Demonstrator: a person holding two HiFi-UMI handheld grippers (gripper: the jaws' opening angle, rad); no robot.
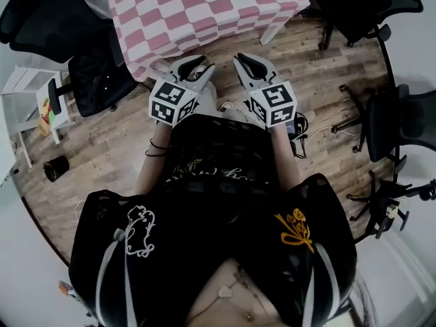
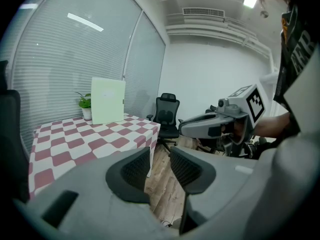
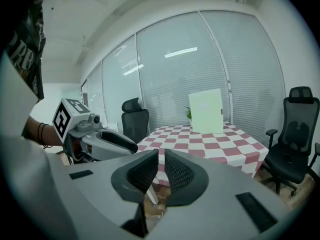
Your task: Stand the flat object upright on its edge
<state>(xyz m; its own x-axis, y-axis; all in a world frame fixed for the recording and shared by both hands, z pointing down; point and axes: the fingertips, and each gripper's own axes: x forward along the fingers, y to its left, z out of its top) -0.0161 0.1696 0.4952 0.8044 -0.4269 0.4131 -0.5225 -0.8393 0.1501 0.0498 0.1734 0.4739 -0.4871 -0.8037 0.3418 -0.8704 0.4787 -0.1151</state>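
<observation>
The flat object (image 2: 107,100) is a pale green board. It stands upright on its edge at the far end of the checked table (image 2: 85,144), beside a small potted plant (image 2: 85,104). The right gripper view shows the board (image 3: 206,111) upright too. It is outside the head view. I hold both grippers close to my body, well short of the table (image 1: 197,12). My left gripper (image 1: 197,65) has a narrow gap between its pads (image 2: 132,169) and holds nothing. My right gripper (image 1: 246,61) is shut and empty, its pads (image 3: 177,171) nearly touching.
Black office chairs stand around: one left of the table (image 1: 82,39), one at the top right (image 1: 368,5), one at the right (image 1: 402,121). Another chair (image 2: 167,114) stands past the table's corner. The floor is wood, with cables near my feet (image 1: 300,125).
</observation>
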